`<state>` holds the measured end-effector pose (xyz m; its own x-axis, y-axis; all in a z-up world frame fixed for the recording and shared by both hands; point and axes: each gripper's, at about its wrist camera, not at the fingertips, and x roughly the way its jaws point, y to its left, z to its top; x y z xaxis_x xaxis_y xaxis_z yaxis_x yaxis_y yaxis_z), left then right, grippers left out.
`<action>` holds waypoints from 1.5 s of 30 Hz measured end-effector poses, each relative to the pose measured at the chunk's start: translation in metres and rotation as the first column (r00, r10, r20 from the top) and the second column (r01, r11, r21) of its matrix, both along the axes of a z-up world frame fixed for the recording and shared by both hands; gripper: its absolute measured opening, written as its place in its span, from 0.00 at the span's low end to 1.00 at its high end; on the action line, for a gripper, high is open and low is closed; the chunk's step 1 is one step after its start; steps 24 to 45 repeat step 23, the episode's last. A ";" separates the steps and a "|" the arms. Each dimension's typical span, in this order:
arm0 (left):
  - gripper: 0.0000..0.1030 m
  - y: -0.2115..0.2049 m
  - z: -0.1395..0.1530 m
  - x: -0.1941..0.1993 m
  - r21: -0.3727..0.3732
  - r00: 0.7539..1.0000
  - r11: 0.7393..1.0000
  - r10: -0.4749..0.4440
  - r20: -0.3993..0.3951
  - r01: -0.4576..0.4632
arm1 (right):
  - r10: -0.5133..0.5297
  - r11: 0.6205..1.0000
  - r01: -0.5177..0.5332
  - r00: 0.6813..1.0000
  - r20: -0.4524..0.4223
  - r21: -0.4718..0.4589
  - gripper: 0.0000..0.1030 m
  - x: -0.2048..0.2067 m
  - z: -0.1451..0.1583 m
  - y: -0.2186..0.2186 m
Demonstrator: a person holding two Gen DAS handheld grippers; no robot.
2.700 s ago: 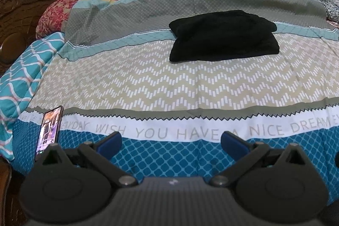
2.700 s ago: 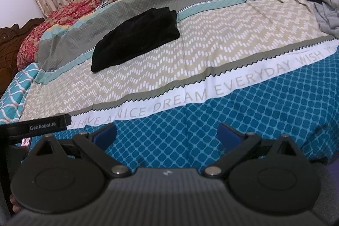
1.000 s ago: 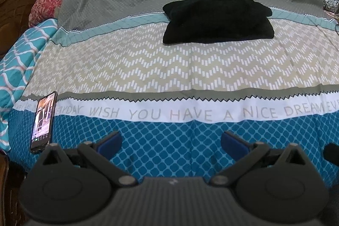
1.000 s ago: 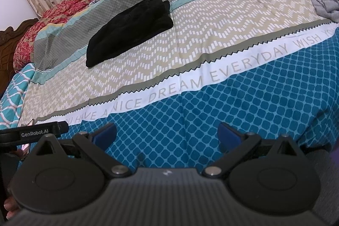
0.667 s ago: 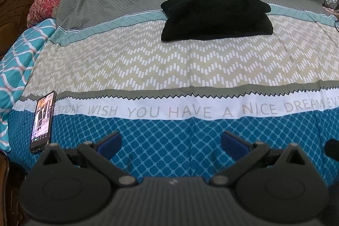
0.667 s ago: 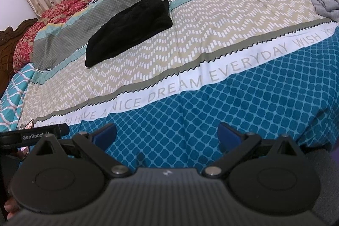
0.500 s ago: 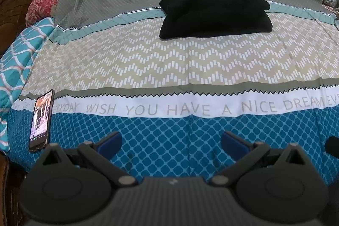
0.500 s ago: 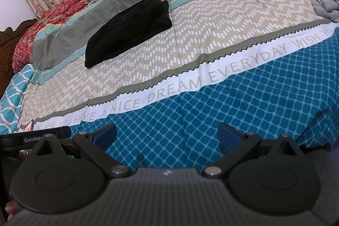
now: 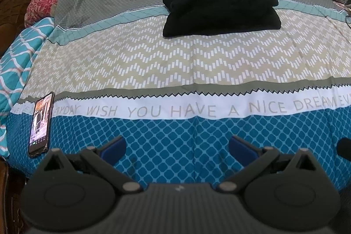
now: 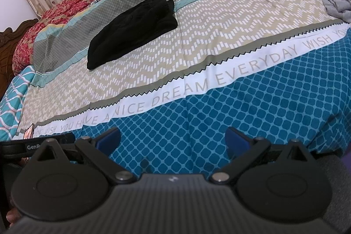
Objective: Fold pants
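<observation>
Black pants point(image 9: 221, 10) lie folded on the far half of the bedspread point(image 9: 175, 63), well apart from both grippers. Left gripper point(image 9: 176, 146) and right gripper point(image 10: 173, 139) hover over the blue near edge, fingers apart, empty. Phone point(image 9: 41, 122) at left edge.

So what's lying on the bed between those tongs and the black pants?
Nothing but bare bedspread between the left tongs and black pants, in both views.
</observation>
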<state>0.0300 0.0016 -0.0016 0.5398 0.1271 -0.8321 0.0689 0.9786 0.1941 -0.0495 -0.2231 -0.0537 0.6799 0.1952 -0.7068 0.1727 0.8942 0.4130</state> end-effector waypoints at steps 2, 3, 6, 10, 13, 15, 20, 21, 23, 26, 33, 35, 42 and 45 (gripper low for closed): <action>1.00 0.000 -0.001 0.000 0.002 1.000 1.000 -0.002 -0.002 0.002 | -0.001 1.000 0.001 1.000 -0.002 0.001 0.99 0.000 0.000 -0.001; 1.00 -0.001 -0.001 0.000 0.003 1.000 1.000 -0.003 -0.003 0.003 | -0.002 1.000 0.002 1.000 -0.003 0.002 0.99 0.001 -0.001 -0.001; 1.00 -0.001 -0.002 -0.001 0.005 1.000 1.000 -0.005 -0.006 0.005 | -0.003 1.000 0.003 1.000 -0.005 0.004 0.99 0.001 -0.002 -0.001; 1.00 -0.001 -0.003 -0.001 0.006 1.000 1.000 -0.007 -0.007 0.007 | -0.004 1.000 0.004 1.000 -0.007 0.006 0.99 0.001 -0.003 0.000; 1.00 -0.001 -0.003 -0.001 0.006 1.000 1.000 -0.007 -0.009 0.007 | -0.006 1.000 0.006 1.000 -0.009 0.007 0.99 0.000 -0.003 0.001; 1.00 -0.001 -0.003 -0.001 0.007 1.000 1.000 -0.008 -0.010 0.008 | -0.007 1.000 0.007 1.000 -0.011 0.009 0.99 0.000 -0.003 0.001; 1.00 -0.002 -0.004 -0.003 -0.002 1.000 1.000 -0.025 -0.004 0.025 | -0.008 1.000 0.008 1.000 -0.013 0.012 0.99 0.000 -0.003 0.000; 1.00 -0.002 -0.004 -0.004 -0.006 1.000 1.000 -0.030 -0.004 0.030 | -0.006 1.000 0.007 1.000 -0.012 0.011 0.99 0.000 -0.003 -0.001; 1.00 -0.004 -0.003 -0.004 -0.009 0.999 0.999 -0.042 -0.001 0.042 | -0.005 1.000 0.006 1.000 -0.011 0.010 0.99 0.000 -0.003 -0.001; 1.00 -0.004 -0.003 -0.004 -0.009 0.999 0.999 -0.042 -0.001 0.042 | -0.005 1.000 0.006 1.000 -0.011 0.010 0.99 0.000 -0.003 -0.001; 1.00 -0.004 -0.003 -0.004 -0.009 0.999 0.999 -0.042 -0.001 0.042 | -0.005 1.000 0.006 1.000 -0.011 0.010 0.99 0.000 -0.003 -0.001; 1.00 -0.004 -0.003 -0.004 -0.009 0.999 0.999 -0.042 -0.001 0.042 | -0.005 1.000 0.006 1.000 -0.011 0.010 0.99 0.000 -0.003 -0.001; 1.00 -0.004 -0.003 -0.004 -0.009 0.999 0.999 -0.042 -0.001 0.042 | -0.005 1.000 0.006 1.000 -0.011 0.010 0.99 0.000 -0.003 -0.001; 1.00 -0.004 -0.003 -0.004 -0.009 0.999 0.999 -0.042 -0.001 0.042 | -0.005 1.000 0.006 1.000 -0.011 0.010 0.99 0.000 -0.003 -0.001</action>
